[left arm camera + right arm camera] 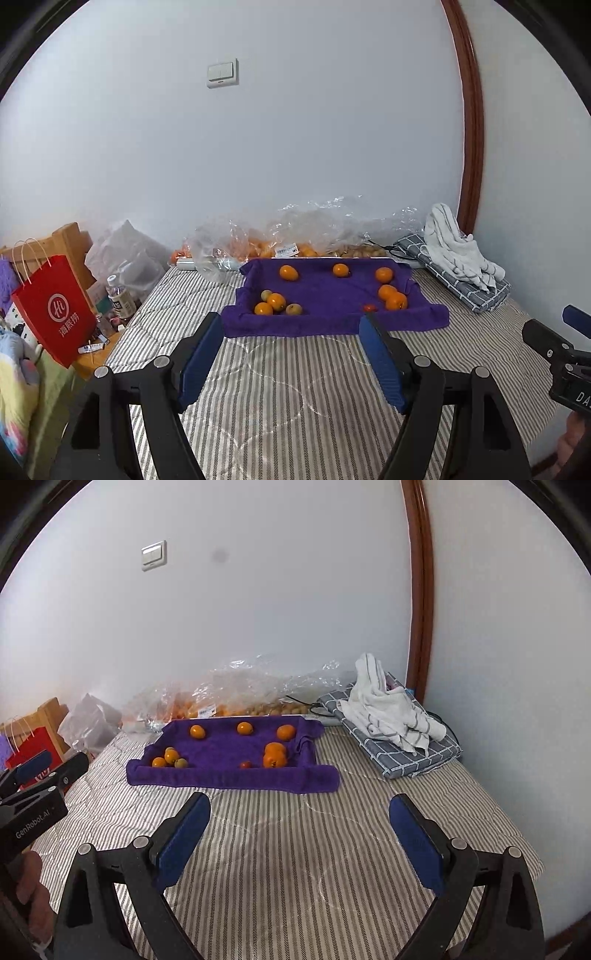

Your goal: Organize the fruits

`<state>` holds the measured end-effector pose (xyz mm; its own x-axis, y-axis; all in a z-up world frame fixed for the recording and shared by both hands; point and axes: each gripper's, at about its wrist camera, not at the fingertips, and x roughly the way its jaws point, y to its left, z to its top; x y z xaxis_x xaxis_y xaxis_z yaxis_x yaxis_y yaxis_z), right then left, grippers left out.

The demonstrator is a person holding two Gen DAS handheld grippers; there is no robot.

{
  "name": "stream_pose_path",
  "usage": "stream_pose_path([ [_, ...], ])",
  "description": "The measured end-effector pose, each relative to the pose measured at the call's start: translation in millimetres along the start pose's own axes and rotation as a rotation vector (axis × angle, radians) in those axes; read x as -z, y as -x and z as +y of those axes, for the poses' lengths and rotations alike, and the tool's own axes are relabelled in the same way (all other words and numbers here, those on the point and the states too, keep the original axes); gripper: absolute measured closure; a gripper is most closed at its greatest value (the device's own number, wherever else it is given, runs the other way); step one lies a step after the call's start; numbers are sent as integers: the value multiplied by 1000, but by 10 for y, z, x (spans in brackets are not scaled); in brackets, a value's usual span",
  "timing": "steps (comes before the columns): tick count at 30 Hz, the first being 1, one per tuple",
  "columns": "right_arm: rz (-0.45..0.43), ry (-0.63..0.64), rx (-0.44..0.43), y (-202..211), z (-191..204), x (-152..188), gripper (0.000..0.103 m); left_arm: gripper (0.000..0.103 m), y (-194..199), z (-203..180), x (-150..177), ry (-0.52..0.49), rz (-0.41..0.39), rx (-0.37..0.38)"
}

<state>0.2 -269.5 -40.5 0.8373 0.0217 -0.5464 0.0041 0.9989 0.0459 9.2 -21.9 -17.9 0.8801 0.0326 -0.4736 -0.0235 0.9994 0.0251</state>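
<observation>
A tray draped in purple cloth [332,325] [229,781] lies on the striped bed ahead of both grippers. Several orange fruits [288,273] [197,732] lie scattered in it, along with two greenish ones [294,309] [181,763] and a small red one [369,307] [245,764]. My left gripper [291,328] hovers open just short of the tray's near edge, nothing between its blue pads. My right gripper [299,812] is also open and empty, further back from the tray. Each gripper shows at the edge of the other's view.
Clear plastic bags of more fruit [280,240] [236,698] lie along the wall behind the tray. Folded checked cloth with a white towel [458,258] [391,716] sits to the right. A red paper bag [55,310], bottles and clutter stand left of the bed.
</observation>
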Motion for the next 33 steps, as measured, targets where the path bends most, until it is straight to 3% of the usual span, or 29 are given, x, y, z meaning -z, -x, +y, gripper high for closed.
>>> stream_pose_path([
  [33,-5,-8,2,22,11,22,6,28,5,12,19,11,4,6],
])
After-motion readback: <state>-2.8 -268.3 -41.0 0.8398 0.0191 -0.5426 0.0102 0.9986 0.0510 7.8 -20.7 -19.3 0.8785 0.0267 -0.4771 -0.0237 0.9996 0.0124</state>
